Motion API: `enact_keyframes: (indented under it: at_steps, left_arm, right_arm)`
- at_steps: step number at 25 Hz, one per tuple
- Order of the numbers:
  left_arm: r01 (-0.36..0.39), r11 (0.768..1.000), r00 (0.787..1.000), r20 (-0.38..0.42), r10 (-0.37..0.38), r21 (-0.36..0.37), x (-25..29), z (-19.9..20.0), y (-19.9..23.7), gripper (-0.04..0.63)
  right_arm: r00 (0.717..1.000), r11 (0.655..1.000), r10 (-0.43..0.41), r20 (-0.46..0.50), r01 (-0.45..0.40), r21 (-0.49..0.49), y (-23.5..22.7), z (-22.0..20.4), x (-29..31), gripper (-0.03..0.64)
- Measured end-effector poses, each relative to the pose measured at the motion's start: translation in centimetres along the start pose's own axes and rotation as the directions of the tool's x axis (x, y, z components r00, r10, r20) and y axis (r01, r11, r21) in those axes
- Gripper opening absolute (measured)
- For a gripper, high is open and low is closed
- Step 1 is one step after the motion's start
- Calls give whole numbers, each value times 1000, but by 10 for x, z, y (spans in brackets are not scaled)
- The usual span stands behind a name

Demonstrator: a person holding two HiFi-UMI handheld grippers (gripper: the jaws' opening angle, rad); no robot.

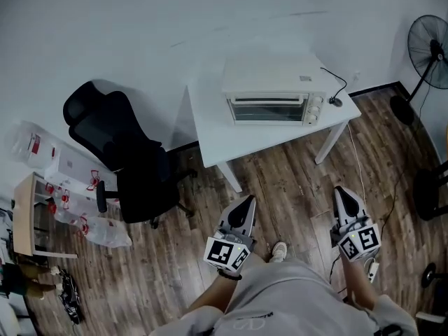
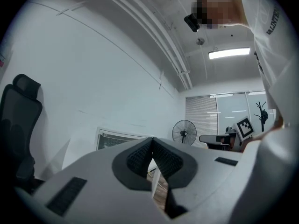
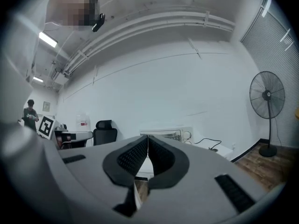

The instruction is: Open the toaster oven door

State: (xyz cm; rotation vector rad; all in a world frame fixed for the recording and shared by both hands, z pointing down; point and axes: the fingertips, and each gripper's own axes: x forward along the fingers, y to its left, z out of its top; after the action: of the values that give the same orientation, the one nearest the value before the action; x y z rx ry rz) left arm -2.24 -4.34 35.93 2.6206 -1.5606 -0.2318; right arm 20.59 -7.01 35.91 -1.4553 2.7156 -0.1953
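Note:
A white toaster oven [image 1: 274, 96] with a glass door, closed, and knobs at its right stands on a small white table [image 1: 217, 135] against the wall. Both grippers are held well short of it over the wooden floor. My left gripper [image 1: 244, 203] is shut with nothing in it; its view shows the oven [image 2: 114, 139] just over the jaws. My right gripper [image 1: 342, 193] is also shut and empty, and the oven [image 3: 163, 134] shows beyond its closed tips.
A black office chair [image 1: 126, 152] stands left of the table. A standing fan [image 1: 427, 61] is at the right wall. The oven's black cable [image 1: 336, 89] runs across the table's right end. Boxes and plastic bags [image 1: 77, 201] lie at the left.

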Motion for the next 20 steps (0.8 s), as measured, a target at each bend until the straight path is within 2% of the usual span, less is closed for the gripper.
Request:
enact_keyframes:
  at_steps: [4,10,15,20]
  left_arm:
    - [10,1000,1000,1,-10,-23,24,-8,8,6]
    - [33,995,999,8,-33,-98,71,-15,36,6]
    - [77,987,997,6,-77,-144,116,-26,71,6]
    - [137,971,990,-2,-141,-197,159,-37,100,6]
  right_arm:
    - [1000,1000,14,-16,-14,-8,-13,-4,24,18]
    - [999,1000,8,-38,-9,-29,-20,-8,68,18]
    - [1000,999,-1,-31,-1,-52,-26,5,126,18]
    - [999,991,31,-32,-35,-128,-21,21,199,18]
